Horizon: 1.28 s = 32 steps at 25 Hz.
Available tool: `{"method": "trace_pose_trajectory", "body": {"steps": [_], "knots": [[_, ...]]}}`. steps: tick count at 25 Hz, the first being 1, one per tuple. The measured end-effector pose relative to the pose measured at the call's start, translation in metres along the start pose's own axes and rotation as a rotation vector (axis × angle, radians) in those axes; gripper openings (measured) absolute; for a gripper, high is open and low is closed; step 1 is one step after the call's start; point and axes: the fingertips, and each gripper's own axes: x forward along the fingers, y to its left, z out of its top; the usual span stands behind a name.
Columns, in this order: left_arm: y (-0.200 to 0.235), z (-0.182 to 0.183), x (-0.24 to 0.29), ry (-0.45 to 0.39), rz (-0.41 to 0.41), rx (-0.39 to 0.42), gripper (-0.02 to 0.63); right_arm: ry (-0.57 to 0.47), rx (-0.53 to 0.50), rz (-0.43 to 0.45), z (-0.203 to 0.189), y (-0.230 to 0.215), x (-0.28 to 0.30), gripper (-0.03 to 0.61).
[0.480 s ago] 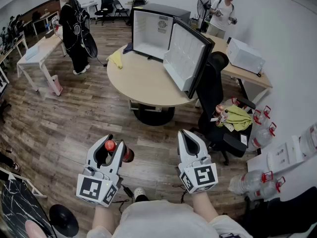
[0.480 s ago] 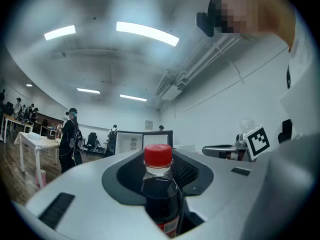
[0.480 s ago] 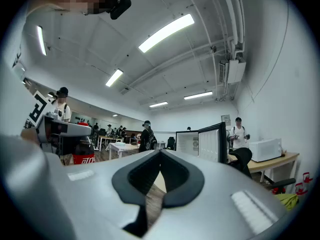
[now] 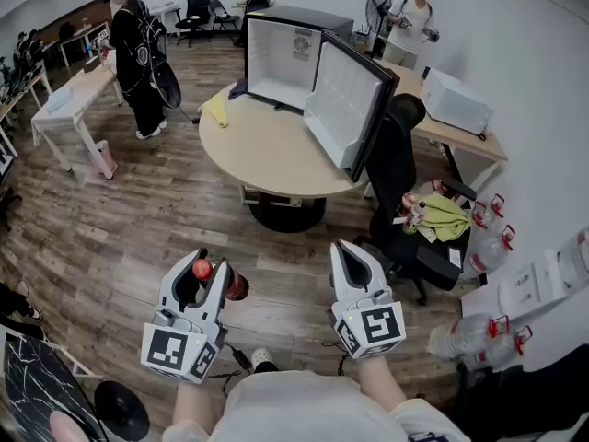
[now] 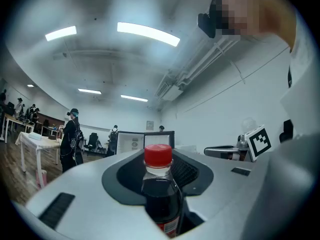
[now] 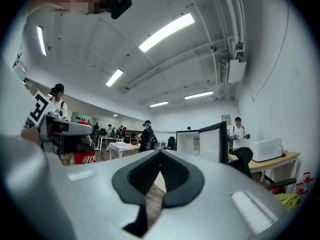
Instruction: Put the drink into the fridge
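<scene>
A dark cola bottle (image 4: 232,286) with a red cap (image 5: 158,155) stands upright between the jaws of my left gripper (image 4: 206,263), which is shut on its body (image 5: 161,199). My right gripper (image 4: 349,250) is level with it to the right, shut and empty, its jaws meeting at the tip (image 6: 160,152). Ahead, a small fridge (image 4: 280,55) stands on a round table (image 4: 267,159), its door (image 4: 345,107) swung wide open and its white inside bare. The fridge (image 5: 133,142) also shows past the cap, and the door (image 6: 212,142) is visible beyond my right jaws.
A black office chair (image 4: 398,187) with a green cloth (image 4: 444,219) stands right of the table, with water jugs (image 4: 480,251) on the floor beyond. A yellow cloth (image 4: 216,109) lies on the table. One person (image 4: 138,58) stands far left, another (image 4: 414,21) behind the fridge near a white microwave (image 4: 456,102).
</scene>
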Motion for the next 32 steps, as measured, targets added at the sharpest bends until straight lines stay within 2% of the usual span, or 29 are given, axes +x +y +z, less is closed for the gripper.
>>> {"method": "trace_pose_trajectory", "body": {"steps": [6, 16, 24, 32], "knots": [[0.019, 0.003, 0.012, -0.008, -0.011, 0.007, 0.144, -0.024, 0.016, 0.025, 0.001, 0.007, 0.021, 0.011], [0.056, -0.004, 0.029, 0.005, -0.049, 0.027, 0.144, -0.03, 0.039, 0.018, -0.011, 0.026, 0.054, 0.011], [0.08, -0.015, 0.067, 0.015, -0.069, -0.012, 0.144, -0.015, 0.046, -0.004, -0.022, 0.009, 0.092, 0.011], [0.114, -0.012, 0.135, 0.018, -0.065, 0.011, 0.144, -0.036, 0.051, 0.03, -0.023, -0.024, 0.176, 0.011]]}}
